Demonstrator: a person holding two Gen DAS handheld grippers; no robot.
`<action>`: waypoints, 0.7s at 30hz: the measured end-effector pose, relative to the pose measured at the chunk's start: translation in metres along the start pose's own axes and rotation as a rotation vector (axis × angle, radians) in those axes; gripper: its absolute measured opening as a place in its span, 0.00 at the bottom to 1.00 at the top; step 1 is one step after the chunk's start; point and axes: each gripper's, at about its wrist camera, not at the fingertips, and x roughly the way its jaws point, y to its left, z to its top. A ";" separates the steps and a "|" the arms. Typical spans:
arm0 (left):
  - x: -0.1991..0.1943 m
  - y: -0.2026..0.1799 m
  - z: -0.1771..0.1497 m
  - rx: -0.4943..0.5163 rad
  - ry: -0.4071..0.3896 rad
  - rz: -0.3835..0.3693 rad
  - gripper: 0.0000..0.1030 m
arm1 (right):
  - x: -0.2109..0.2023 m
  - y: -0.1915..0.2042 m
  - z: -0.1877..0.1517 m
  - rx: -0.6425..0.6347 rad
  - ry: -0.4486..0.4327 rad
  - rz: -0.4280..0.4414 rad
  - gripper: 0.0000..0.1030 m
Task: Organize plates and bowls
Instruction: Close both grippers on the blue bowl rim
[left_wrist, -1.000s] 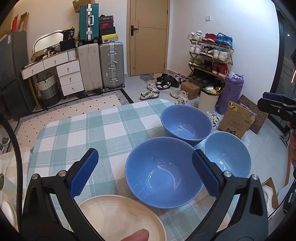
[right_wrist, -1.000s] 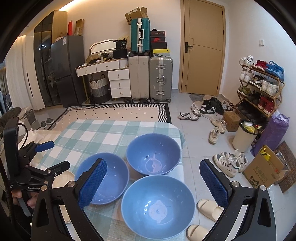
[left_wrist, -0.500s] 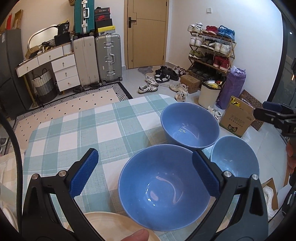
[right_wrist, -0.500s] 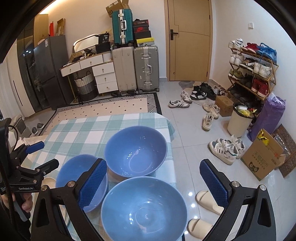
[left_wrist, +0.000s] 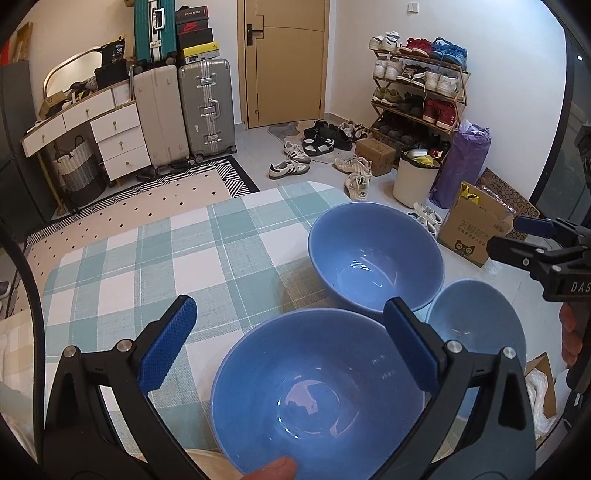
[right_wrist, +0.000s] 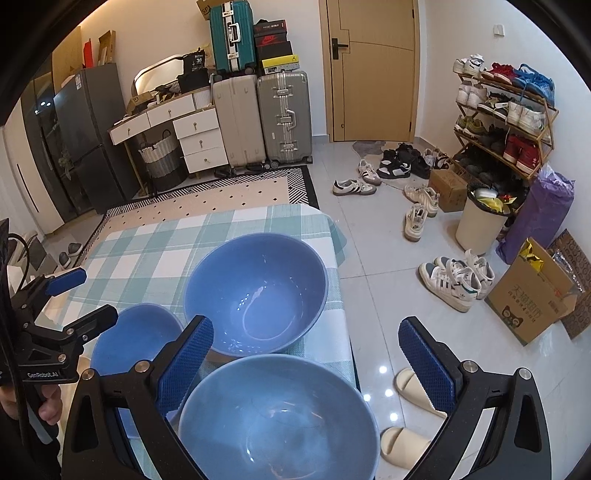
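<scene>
Three blue bowls stand close together on the checked tablecloth (left_wrist: 166, 266). In the left wrist view the nearest bowl (left_wrist: 314, 398) lies just below my open left gripper (left_wrist: 290, 325), with its right finger over the rim. A second bowl (left_wrist: 376, 258) sits beyond it and a third bowl (left_wrist: 480, 325) to the right. In the right wrist view my open right gripper (right_wrist: 304, 332) hovers over that third bowl (right_wrist: 277, 417), with the far bowl (right_wrist: 255, 291) ahead and the left bowl (right_wrist: 136, 339) beside it. Nothing is held in either gripper. A sliver of a cream plate (left_wrist: 207, 461) shows at the bottom edge.
The table's right edge (right_wrist: 343, 295) runs right beside the bowls, with slippers (right_wrist: 410, 384), shoes and a cardboard box (right_wrist: 532, 295) on the floor below. The left gripper (right_wrist: 74, 295) shows at the left of the right wrist view. Suitcases and a shoe rack line the far walls.
Both grippers have moved down and closer to the bowls, which now fill more of each view. The cream plate has slipped almost out of the left wrist view. Both grippers stay open.
</scene>
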 end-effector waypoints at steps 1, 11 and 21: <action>0.003 0.000 0.001 0.000 0.004 0.000 0.98 | 0.003 -0.001 0.000 0.005 0.004 0.001 0.99; 0.042 -0.007 0.008 0.011 0.050 -0.013 0.98 | 0.027 -0.008 0.002 0.018 0.037 0.003 0.99; 0.076 -0.016 0.015 0.022 0.084 -0.033 0.97 | 0.053 -0.018 0.003 0.039 0.078 0.014 0.99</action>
